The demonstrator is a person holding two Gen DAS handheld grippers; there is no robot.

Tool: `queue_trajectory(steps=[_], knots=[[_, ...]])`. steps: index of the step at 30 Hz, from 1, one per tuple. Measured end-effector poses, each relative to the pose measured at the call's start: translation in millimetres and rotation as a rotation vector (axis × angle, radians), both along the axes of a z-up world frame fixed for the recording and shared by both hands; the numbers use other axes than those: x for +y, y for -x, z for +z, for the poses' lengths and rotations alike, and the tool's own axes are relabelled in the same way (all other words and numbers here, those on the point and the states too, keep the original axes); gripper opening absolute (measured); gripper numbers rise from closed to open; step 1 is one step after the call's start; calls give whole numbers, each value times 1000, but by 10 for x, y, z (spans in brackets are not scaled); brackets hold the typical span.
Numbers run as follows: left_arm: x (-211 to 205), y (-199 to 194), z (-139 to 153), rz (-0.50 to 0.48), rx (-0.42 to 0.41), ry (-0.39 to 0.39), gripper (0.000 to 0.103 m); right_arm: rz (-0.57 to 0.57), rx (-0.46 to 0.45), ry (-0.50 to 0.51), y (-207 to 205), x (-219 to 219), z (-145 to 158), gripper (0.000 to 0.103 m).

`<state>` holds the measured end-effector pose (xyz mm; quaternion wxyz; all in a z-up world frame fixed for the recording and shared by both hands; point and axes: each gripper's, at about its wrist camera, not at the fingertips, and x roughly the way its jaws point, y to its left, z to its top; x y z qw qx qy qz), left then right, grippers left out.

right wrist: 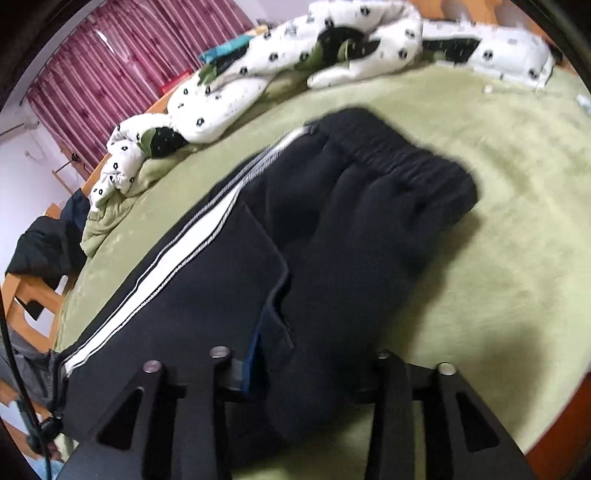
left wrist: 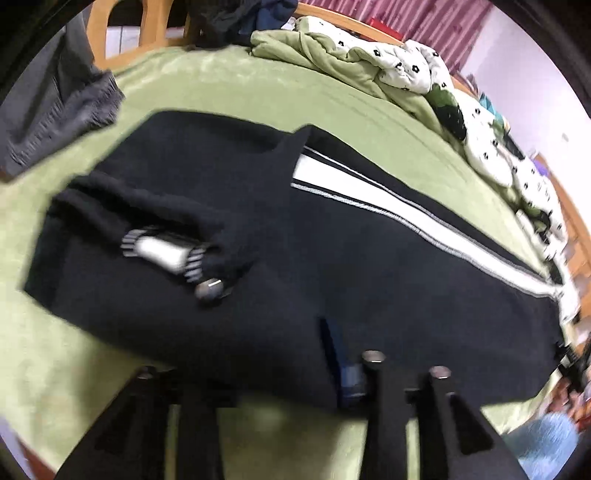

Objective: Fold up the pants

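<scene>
Black pants (left wrist: 332, 258) with a white side stripe (left wrist: 406, 218) lie flat on a green bed, one leg on the other. A ribbed cuff and a metal cord end (left wrist: 208, 290) show at the left. My left gripper (left wrist: 280, 376) is open at the pants' near edge, its fingers (left wrist: 373, 373) touching the fabric. In the right wrist view the pants (right wrist: 332, 240) run from the elastic waistband (right wrist: 399, 155) toward the lower left. My right gripper (right wrist: 299, 369) is open, with a fold of black fabric lying between its fingers (right wrist: 221, 365).
A green bed cover (left wrist: 240, 92) carries the pants. A crumpled white patterned quilt (right wrist: 295, 59) lies along the far side. A grey garment (left wrist: 55, 122) lies at the bed's left corner. A wooden headboard (left wrist: 129, 26) and red curtains (right wrist: 110, 66) stand beyond.
</scene>
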<state>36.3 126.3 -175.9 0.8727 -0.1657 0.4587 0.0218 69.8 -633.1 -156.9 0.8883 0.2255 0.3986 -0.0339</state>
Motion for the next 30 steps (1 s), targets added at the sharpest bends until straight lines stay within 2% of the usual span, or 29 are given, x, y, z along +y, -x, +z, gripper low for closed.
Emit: queue_trajectory(steps=[2, 4, 6, 8, 9, 10, 11, 13, 15, 17, 20, 22, 24, 25, 27, 30], knots=[[24, 160, 65, 5, -8, -42, 48, -31, -12, 6, -6, -111, 15, 58], [55, 271, 104, 12, -5, -64, 51, -83, -17, -4, -69, -273, -16, 61], [65, 369, 155, 23, -14, -81, 52, -129, -23, -54, -160, -432, -66, 61], [51, 497, 215, 41, -39, -105, 52, -161, -14, -131, -304, -575, -139, 66], [35, 499, 243, 48, -44, -112, 52, -174, -2, -168, -381, -632, -164, 65], [18, 523, 276, 64, -49, -125, 52, -191, 2, -171, -427, -653, -143, 59], [12, 529, 303, 74, -53, -129, 52, -185, -10, -139, -460, -652, -70, 51], [-14, 542, 376, 74, -70, -130, 52, -128, -97, -29, -446, -568, 189, 46], [-50, 530, 473, 67, -104, -146, 52, -92, -181, 58, -391, -476, 400, 46], [-68, 491, 518, 65, -126, -149, 52, -102, -128, 75, -501, -464, 360, 47], [-76, 336, 539, 59, -147, -146, 52, -106, 27, 92, -619, -479, 127, 53], [-70, 207, 504, 69, -136, -180, 52, -96, 51, 99, -518, -476, 36, 55], [-60, 69, 429, 87, -108, -251, 52, -99, 45, 137, -304, -461, 39, 57], [-37, -12, 377, 93, -97, -289, 41, -97, 49, 156, -201, -446, 57, 60], [20, -148, 340, 86, -115, -312, 12, -97, 63, 179, -10, -423, 111, 60], [202, -361, 443, 119, -195, -343, 11, -123, 75, 206, 214, -377, 245, 60]])
